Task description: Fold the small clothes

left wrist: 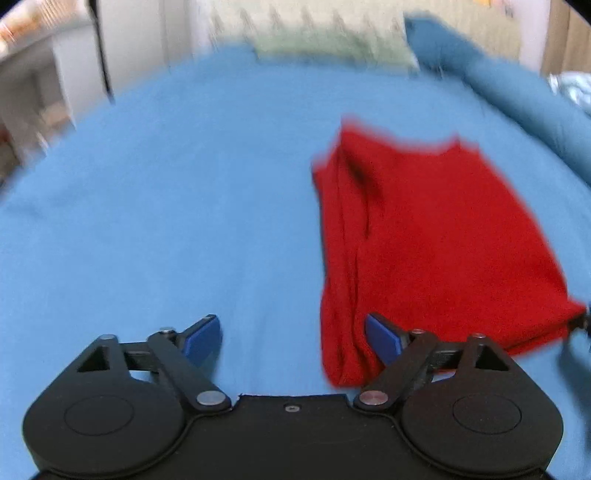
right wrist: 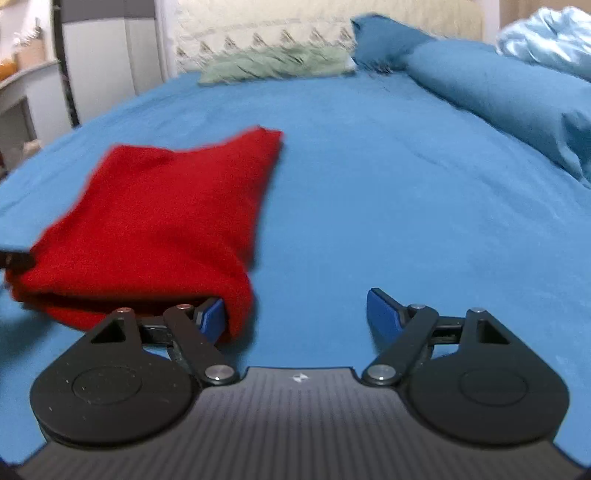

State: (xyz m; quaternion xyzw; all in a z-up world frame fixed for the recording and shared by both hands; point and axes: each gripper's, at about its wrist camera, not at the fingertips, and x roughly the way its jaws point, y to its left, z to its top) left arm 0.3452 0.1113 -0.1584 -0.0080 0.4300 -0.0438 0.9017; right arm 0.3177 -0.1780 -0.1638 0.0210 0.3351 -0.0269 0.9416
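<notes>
A small red garment point(left wrist: 424, 236) lies folded on the blue bedsheet point(left wrist: 166, 206). In the left wrist view it is right of centre, and my left gripper point(left wrist: 291, 338) stands open at its near left corner, the right pad over the red cloth and the left pad over bare sheet. Seen from the right wrist, the red garment point(right wrist: 155, 221) is on the left. My right gripper point(right wrist: 295, 314) is open at its near right corner, the left pad tucked against the cloth's edge. Nothing is pinched by either.
A green cloth point(right wrist: 273, 62) lies at the head of the bed before a cream headboard point(right wrist: 314, 22). A rolled blue duvet point(right wrist: 498, 96) runs along the right side, with pale blue bedding point(right wrist: 546, 33) behind. White furniture point(right wrist: 103, 55) stands left of the bed.
</notes>
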